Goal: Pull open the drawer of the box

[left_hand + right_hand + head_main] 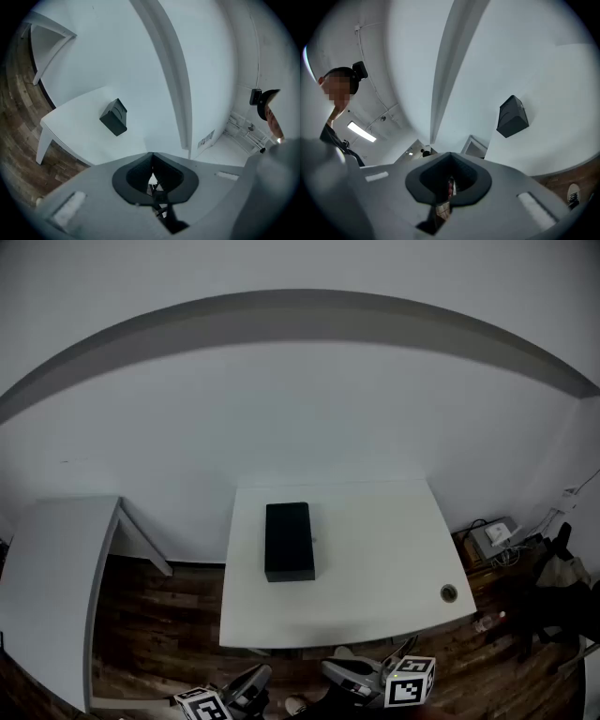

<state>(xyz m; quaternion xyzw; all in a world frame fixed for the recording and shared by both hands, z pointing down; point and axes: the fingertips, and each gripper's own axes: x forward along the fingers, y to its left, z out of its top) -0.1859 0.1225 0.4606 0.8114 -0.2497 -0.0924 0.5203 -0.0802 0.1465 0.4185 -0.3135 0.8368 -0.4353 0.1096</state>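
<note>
A black rectangular box (289, 540) lies on the left half of a white table (375, 549), its drawer closed as far as I can see. Both grippers hover low at the near edge of the head view, well short of the table. The left gripper (253, 679) and the right gripper (343, 670) each show jaws pressed together with nothing between them. From the left gripper (152, 155) the box (114, 117) sits far ahead on the table (79, 126). The right gripper (450, 155) sees the box (512, 116) far off at the upper right.
A second white desk (56, 559) stands to the left over the wooden floor (159, 624). The table has a round cable hole (449, 592) near its right front corner. Cables and a small device (492, 538) clutter the floor at right. A person (340, 89) stands behind the grippers.
</note>
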